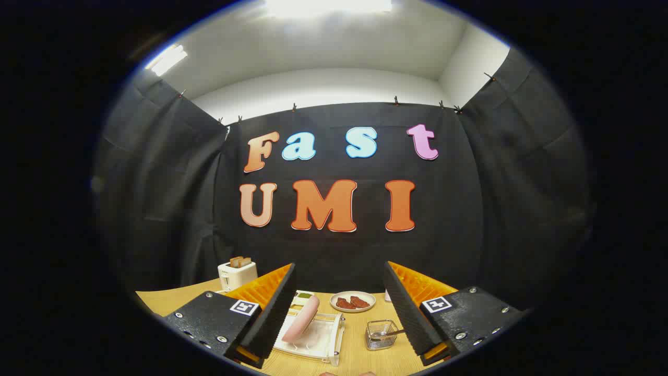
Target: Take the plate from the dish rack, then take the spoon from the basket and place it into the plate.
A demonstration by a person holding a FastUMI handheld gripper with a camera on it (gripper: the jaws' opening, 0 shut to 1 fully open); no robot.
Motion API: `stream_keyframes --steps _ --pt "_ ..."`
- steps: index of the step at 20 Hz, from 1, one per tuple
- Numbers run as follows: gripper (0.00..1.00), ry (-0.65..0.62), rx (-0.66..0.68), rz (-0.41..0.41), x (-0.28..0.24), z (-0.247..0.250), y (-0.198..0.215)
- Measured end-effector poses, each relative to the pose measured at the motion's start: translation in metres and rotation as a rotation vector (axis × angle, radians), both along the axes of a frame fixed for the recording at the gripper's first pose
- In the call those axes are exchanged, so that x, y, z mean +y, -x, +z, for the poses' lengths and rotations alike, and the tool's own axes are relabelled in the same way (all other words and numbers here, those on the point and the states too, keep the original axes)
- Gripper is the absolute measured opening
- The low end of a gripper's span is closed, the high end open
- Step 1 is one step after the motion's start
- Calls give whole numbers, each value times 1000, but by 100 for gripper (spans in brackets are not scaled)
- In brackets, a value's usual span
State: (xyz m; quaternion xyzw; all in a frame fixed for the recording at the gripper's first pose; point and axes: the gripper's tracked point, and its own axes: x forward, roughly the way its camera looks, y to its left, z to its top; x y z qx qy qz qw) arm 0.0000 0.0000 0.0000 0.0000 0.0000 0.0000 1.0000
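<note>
The plate [301, 318], pink and tilted on edge, leans in the white dish rack [318, 342] in front of you on the wooden surface [360, 360]. Take the dish rack as your landmark. Your gripper [339, 308] hangs above and short of it with the jaws spread wide and nothing between them; the left finger [271, 313] sits over the rack's left side, touching nothing you can see, and the right finger [409, 313] stands well apart on the other side. The plate shows just inside the left finger, in the gap between the two.

Just to the right of the dish rack sits the small wire basket [380, 334], and a spoon [394, 332] lies in it with its handle pointing out toward the right finger. Beyond the rack, farther from you, a white dish [353, 302] holds two dark reddish pieces of food [352, 302]. Behind the rack's far left corner you can see a small pale container with something green [302, 297], partly hidden by the left finger. Well off to the left of the rack and farther back, a white toaster [236, 274] stands on the surface with slices of toast [240, 261] sticking up out of it.
</note>
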Motion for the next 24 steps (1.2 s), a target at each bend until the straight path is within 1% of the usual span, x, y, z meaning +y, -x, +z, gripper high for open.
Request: stream_keyframes --steps 2,5,11,15,20,24 --pt "97 8 -1 11 5 1 1" --pt "98 3 -12 48 18 6 7" --pt "98 -36 -6 72 23 8 7" --pt "98 -74 19 127 34 3 10" --pt "98 -58 50 136 35 -5 7" --pt "98 -70 73 125 31 2 6"
